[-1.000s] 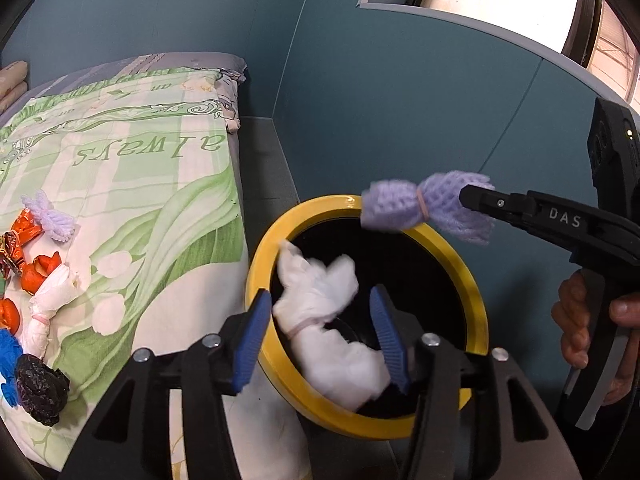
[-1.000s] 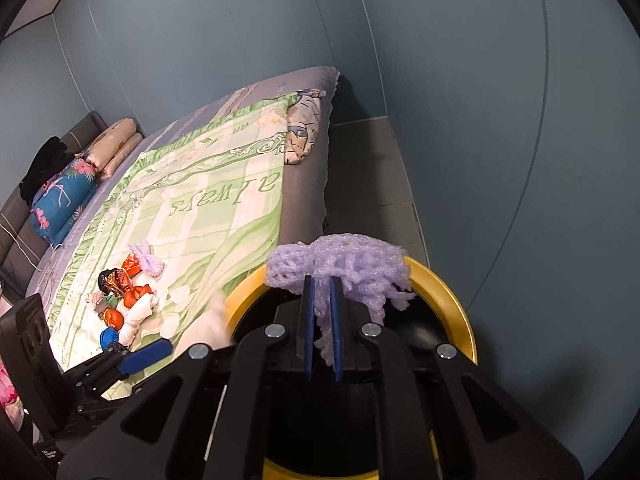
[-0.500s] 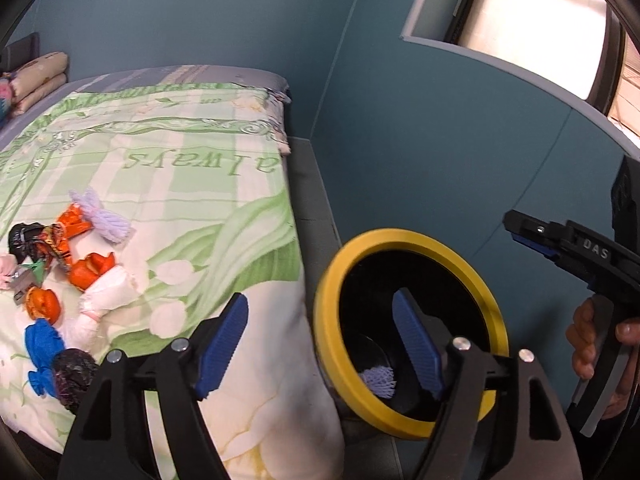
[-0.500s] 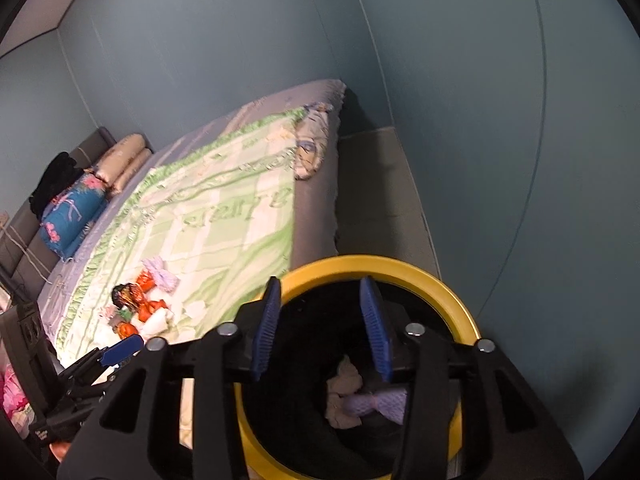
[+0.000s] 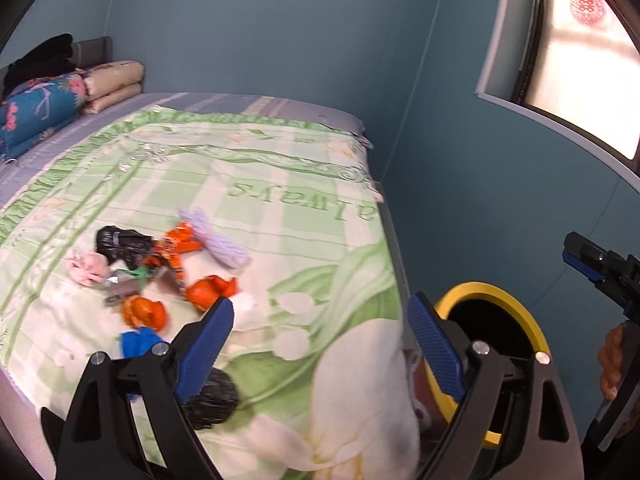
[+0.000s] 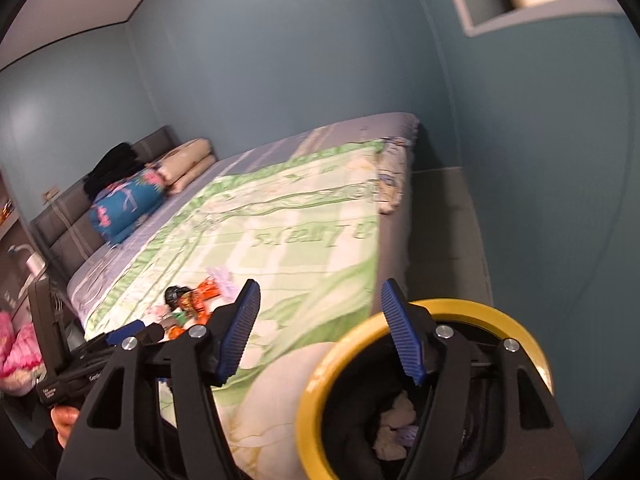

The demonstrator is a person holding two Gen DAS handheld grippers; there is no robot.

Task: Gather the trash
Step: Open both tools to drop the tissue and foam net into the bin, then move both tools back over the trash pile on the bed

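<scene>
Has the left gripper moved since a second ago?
Yes. The left gripper has swung left from above the yellow-rimmed bin, toward the trash pile on the bed.

Left gripper (image 5: 320, 340): black triangular arms, ribbed blue pads (image 5: 434, 344), silver screws. Right gripper (image 6: 320, 332) looks alike. Bare fingers (image 5: 608, 360) at the frame's right edge.
</scene>
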